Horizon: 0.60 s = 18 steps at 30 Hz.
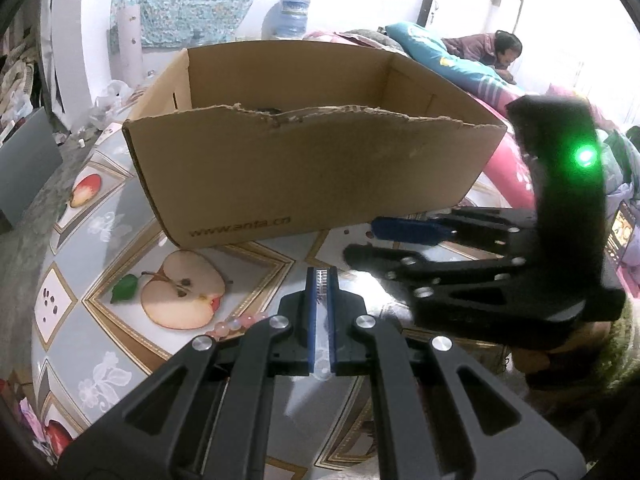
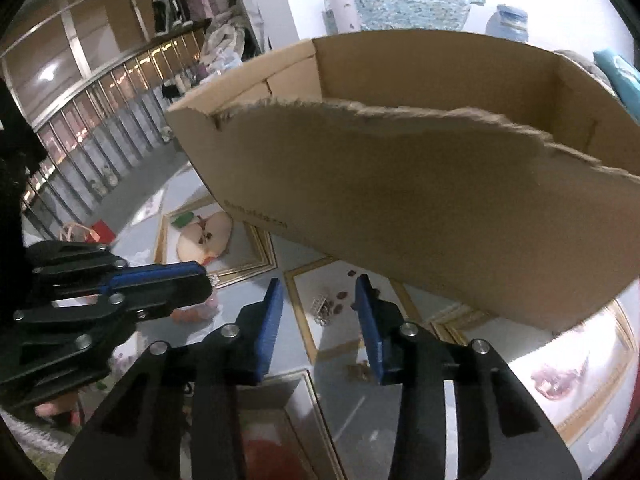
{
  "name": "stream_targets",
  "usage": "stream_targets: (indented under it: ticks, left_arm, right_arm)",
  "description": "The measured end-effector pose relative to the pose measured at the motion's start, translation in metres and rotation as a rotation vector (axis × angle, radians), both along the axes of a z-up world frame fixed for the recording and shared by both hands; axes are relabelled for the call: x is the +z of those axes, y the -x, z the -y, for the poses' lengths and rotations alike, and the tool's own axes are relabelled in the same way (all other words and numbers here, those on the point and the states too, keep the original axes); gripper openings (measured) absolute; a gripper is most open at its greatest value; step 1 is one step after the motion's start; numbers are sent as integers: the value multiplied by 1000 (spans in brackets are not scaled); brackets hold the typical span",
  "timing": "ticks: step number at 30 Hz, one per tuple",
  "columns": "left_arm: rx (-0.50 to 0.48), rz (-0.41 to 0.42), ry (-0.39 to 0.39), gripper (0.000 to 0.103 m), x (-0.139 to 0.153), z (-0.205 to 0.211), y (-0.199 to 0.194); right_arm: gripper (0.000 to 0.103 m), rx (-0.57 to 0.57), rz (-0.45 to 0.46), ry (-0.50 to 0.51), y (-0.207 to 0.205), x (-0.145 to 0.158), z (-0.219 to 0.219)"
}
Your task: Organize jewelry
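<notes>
My left gripper (image 1: 322,280) is shut on a clear hair clip with a row of stones (image 1: 322,312), held just above the table in front of the cardboard box (image 1: 312,168). A pink bead bracelet (image 1: 236,326) lies on the table just left of its fingers. My right gripper (image 2: 318,292) is open and empty, hovering over a small silver jewelry piece (image 2: 322,306) on the table near the box (image 2: 420,200). The right gripper also shows in the left wrist view (image 1: 360,240), and the left gripper in the right wrist view (image 2: 208,284).
The round table (image 1: 100,216) has a fruit-print cover. The open box has a torn front rim and something dark inside (image 1: 268,111). A bed with a person (image 1: 500,50) lies behind right. A water jug (image 1: 290,16) stands behind the box.
</notes>
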State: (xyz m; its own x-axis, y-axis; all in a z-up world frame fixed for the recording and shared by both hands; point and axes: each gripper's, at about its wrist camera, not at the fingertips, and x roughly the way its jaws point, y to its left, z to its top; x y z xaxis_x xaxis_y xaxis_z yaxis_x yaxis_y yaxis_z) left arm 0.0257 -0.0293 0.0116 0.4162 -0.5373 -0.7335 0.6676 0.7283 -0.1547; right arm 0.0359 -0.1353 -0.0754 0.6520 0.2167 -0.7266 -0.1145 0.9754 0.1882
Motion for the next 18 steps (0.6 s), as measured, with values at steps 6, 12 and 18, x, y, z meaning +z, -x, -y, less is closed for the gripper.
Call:
stream_targets:
  ticks: [6, 12, 18]
  left_arm:
    - [8, 3, -1, 4, -1, -4, -1]
    - [21, 0, 9, 4, -2, -10, -1]
    - [30, 15, 18, 4, 3, -15, 0]
  right_arm:
    - [21, 1, -10, 84, -4, -10, -11]
    - [4, -12, -28, 85, -6, -9, -7]
    - [3, -30, -35, -38, -1, 1, 8]
